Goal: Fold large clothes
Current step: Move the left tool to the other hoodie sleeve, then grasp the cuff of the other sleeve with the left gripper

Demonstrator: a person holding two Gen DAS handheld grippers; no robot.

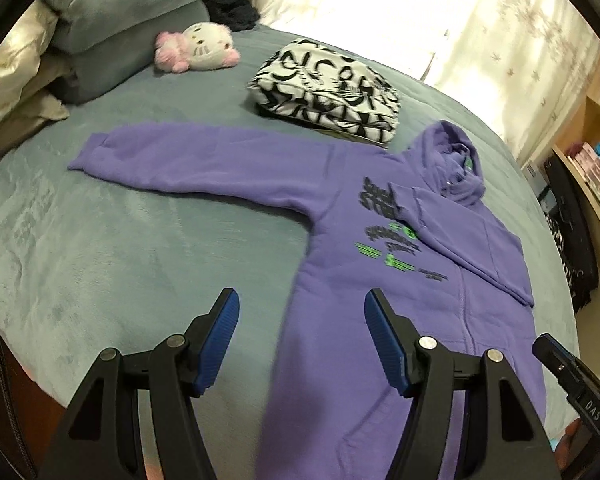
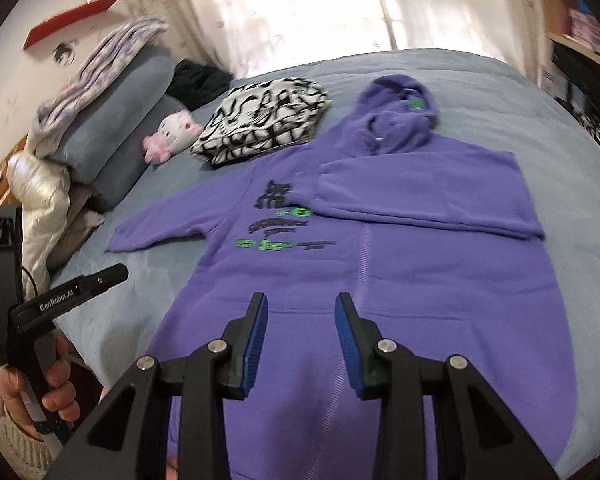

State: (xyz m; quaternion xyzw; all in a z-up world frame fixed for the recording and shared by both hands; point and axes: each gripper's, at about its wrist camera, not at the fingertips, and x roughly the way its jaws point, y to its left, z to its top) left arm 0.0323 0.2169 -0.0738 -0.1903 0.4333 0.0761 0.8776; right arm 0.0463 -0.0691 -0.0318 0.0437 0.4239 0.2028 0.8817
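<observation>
Now the purple hoodie [image 2: 380, 248] lies flat on the grey bed [image 1: 100, 248], front up. One sleeve [image 2: 428, 196] is already folded across the chest; the other sleeve [image 1: 204, 164] stretches out toward 10 o'clock in the left view. Both tools hover above the hem and hold nothing: the left gripper [image 1: 302, 344] is spread wide, the right gripper [image 2: 301, 344] is also apart.

I think the risk is this: a pinch that takes only the top layer drags the body and undoes the folded sleeve. Also the long sleeve can brush the folded black-and-white garment [image 1: 328, 92] at 12 o'clock, near the plush toy [image 1: 204, 48]. I see no containers.
</observation>
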